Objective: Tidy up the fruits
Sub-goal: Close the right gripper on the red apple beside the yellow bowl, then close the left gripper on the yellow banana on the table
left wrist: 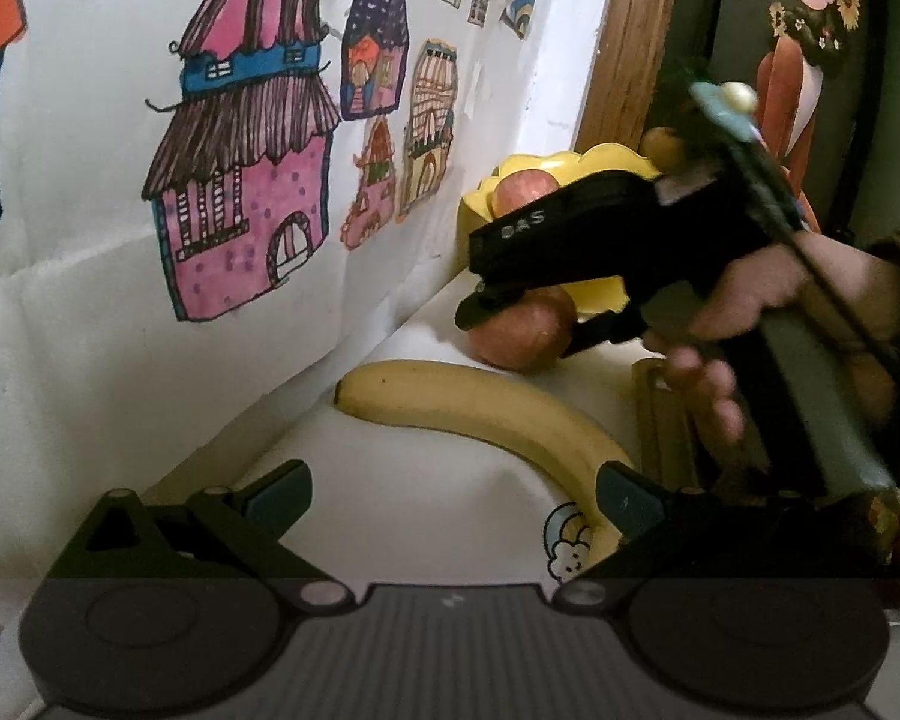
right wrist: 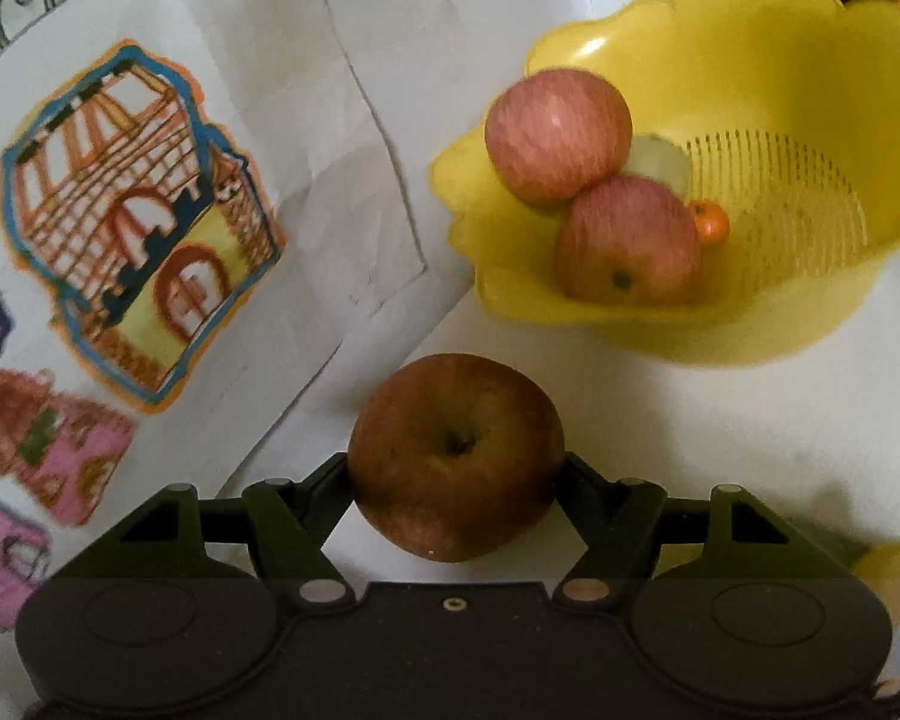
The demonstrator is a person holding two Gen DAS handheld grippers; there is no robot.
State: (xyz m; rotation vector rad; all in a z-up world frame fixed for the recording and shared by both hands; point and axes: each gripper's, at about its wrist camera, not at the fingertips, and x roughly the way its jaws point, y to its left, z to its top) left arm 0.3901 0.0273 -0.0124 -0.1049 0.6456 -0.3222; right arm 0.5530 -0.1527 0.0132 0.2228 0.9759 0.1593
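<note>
My right gripper (right wrist: 456,468) is shut on a red apple (right wrist: 456,456), held just in front of a yellow basket (right wrist: 750,324). Inside the basket lie two pink-red apples (right wrist: 558,132) (right wrist: 627,240), a small orange (right wrist: 711,221) and a pale green fruit (right wrist: 660,159). In the left wrist view the right gripper (left wrist: 519,315) grips the same apple (left wrist: 525,330) beside the basket (left wrist: 600,291). A banana (left wrist: 480,414) lies on the white surface. My left gripper (left wrist: 450,495) is open, its right finger over the banana's near end.
A white wall sheet with painted houses (left wrist: 240,180) stands close on the left. A wooden frame (left wrist: 630,42) rises behind the basket. A person's hand (left wrist: 768,312) holds the right gripper. A wooden piece (left wrist: 660,420) lies at the right of the banana.
</note>
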